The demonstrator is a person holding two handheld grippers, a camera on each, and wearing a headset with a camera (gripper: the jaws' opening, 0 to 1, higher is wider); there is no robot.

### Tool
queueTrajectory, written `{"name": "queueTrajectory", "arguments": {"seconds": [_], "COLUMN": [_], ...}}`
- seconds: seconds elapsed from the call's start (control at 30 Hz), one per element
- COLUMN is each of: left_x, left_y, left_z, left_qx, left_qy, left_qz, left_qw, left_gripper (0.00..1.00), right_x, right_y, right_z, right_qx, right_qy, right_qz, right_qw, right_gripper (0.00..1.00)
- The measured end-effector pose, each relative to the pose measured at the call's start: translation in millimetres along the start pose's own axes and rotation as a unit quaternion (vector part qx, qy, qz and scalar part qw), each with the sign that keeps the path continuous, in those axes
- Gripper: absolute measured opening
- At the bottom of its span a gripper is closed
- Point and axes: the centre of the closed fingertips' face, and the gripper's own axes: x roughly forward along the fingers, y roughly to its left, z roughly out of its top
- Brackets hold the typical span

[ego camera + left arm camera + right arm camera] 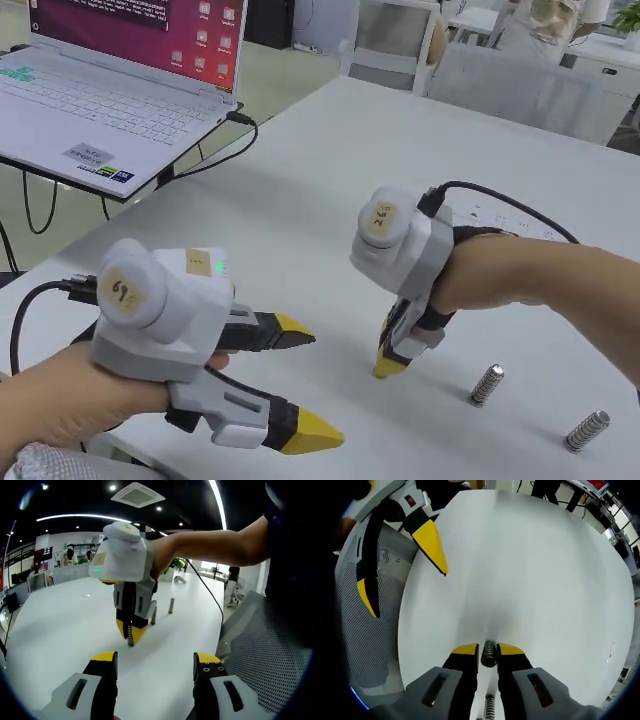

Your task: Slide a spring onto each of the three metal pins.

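My right gripper (390,365) points straight down at the white table (300,200), shut on a small metal spring (488,655) held upright between its yellow tips. The left gripper view shows that spring (130,638) touching the table under the right gripper (131,628). Two more springs stand upright to the right, one close by (487,384) and one farther off (587,430). My left gripper (305,380) hovers at the near left, open, with nothing between its jaws, aimed at the right gripper.
An open laptop (120,90) sits at the far left on a stand, a black cable (215,160) trailing from it. A grey mesh chair (265,650) stands by the table's edge. People and desks fill the room behind.
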Motion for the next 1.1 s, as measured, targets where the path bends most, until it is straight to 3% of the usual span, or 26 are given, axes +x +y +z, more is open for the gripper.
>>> {"name": "queueTrajectory", "arguments": {"seconds": [0.33,0.67,1.1], "left_x": [-0.1,-0.3,0.3], "left_y": [-0.3,0.6,0.0], "left_z": [-0.2,-0.6,-1.3], "left_qx": [-0.001,-0.001,-0.001], "left_qy": [0.001,0.002,0.005], "left_qz": [0.0,0.001,-0.002], "left_qw": [1.0,1.0,1.0], "left_gripper": [0.56,0.56,0.56], "right_x": [-1.5,-4.7,-17.3], "right_y": [-0.6,-1.2,-2.6], "right_z": [2.0,-3.8,-14.8], "right_qx": [0.0,0.007,0.034], "right_qy": [-0.008,-0.014,-0.04], "right_qz": [-0.003,-0.007,-0.02], "right_qw": [1.0,0.9999,0.9984], "right_gripper": [0.19,0.25,0.29]}}
